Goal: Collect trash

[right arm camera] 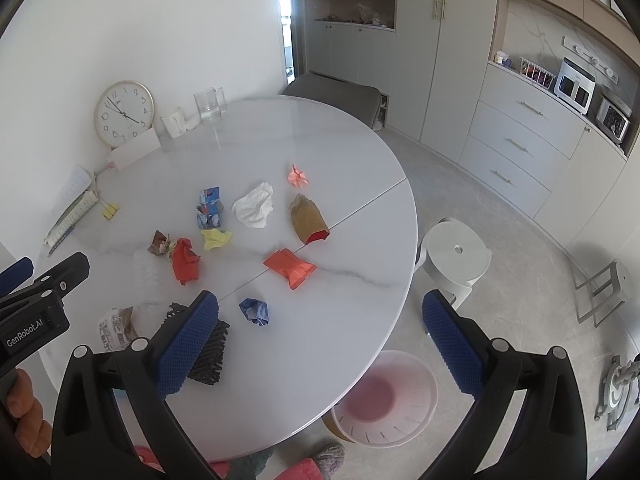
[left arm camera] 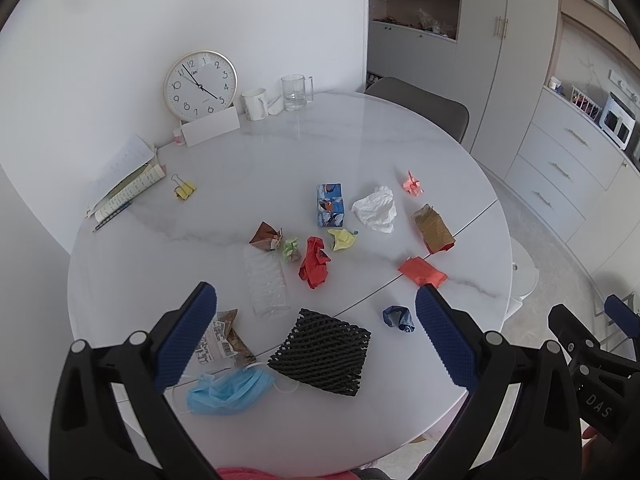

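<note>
L gripper (left arm camera: 316,304) jaws wide, empty, R gripper (right arm camera: 320,312) same

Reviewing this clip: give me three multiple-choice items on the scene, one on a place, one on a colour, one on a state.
1. Where is the pink bin?
A. on the table
B. on the floor by the table
C. on the stool

2. What colour is the face mask?
A. blue
B. black
C. yellow

3. How is the left gripper?
A. shut on the black foam net
B. shut on nothing
C. open, holding nothing

Answers: B, it sits low beyond the table edge; A, light blue pleats show; C, its fingers stand wide apart above the net.
</note>
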`<state>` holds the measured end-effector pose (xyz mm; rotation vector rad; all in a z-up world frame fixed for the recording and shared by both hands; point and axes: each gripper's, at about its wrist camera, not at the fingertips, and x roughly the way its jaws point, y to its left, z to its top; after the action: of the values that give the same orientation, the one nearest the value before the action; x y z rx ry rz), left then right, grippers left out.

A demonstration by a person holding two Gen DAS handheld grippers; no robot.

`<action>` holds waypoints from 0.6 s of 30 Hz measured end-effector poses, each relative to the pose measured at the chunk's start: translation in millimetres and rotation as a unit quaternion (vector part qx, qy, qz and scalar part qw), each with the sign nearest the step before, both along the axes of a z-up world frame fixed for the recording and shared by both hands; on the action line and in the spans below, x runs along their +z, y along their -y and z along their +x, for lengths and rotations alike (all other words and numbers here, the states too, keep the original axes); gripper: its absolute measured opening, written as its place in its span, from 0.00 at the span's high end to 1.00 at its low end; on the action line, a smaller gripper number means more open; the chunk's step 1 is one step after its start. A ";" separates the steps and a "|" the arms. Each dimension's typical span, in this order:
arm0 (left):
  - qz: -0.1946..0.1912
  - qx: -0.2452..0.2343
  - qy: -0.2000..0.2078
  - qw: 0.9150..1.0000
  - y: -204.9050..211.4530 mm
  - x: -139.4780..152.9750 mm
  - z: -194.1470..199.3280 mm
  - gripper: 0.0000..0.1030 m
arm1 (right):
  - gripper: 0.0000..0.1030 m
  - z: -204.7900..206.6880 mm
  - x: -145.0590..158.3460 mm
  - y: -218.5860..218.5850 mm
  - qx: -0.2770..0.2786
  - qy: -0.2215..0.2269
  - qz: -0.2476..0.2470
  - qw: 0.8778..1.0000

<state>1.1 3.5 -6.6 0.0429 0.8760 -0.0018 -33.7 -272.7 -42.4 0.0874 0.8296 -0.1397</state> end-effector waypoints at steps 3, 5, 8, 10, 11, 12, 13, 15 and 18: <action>0.000 0.000 0.000 1.000 -0.2 0.0 0.3 0.07 | 0.02 -0.1 0.2 0.1 0.000 0.000 0.000 1.000; 0.000 0.000 0.000 1.000 0.3 -0.4 -0.1 0.07 | 0.02 0.0 0.0 0.0 0.000 0.000 0.000 1.000; 0.001 0.000 0.000 1.000 0.6 -0.5 -0.1 0.07 | 0.02 0.0 -0.1 0.4 0.000 0.000 0.000 1.000; 0.000 0.000 0.000 1.000 0.5 -0.5 -0.3 0.07 | 0.02 -0.3 -0.6 0.8 0.000 0.000 0.001 1.000; 0.000 0.000 0.000 1.000 0.6 -0.5 -0.2 0.07 | 0.02 -0.5 -0.7 0.8 0.000 0.000 0.000 1.000; 0.000 0.001 0.000 1.000 0.5 -0.4 -0.1 0.07 | 0.02 -0.4 -0.6 0.8 0.000 0.000 0.000 1.000; 0.000 0.000 0.000 1.000 0.6 -0.4 -0.2 0.07 | 0.02 -0.4 -0.7 0.9 -0.001 0.000 0.000 1.000; 0.001 0.000 0.000 1.000 0.6 -0.2 -0.1 0.07 | 0.02 -1.2 -1.9 2.2 -0.001 0.000 0.001 1.000; -0.001 0.000 0.000 1.000 0.3 -0.1 0.3 0.07 | 0.02 -1.7 -2.5 2.3 -0.001 -0.001 0.001 1.000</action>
<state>1.4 3.3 -6.7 0.0416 0.8765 -0.0014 -35.4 -275.1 -44.9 0.0907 0.8309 -0.1415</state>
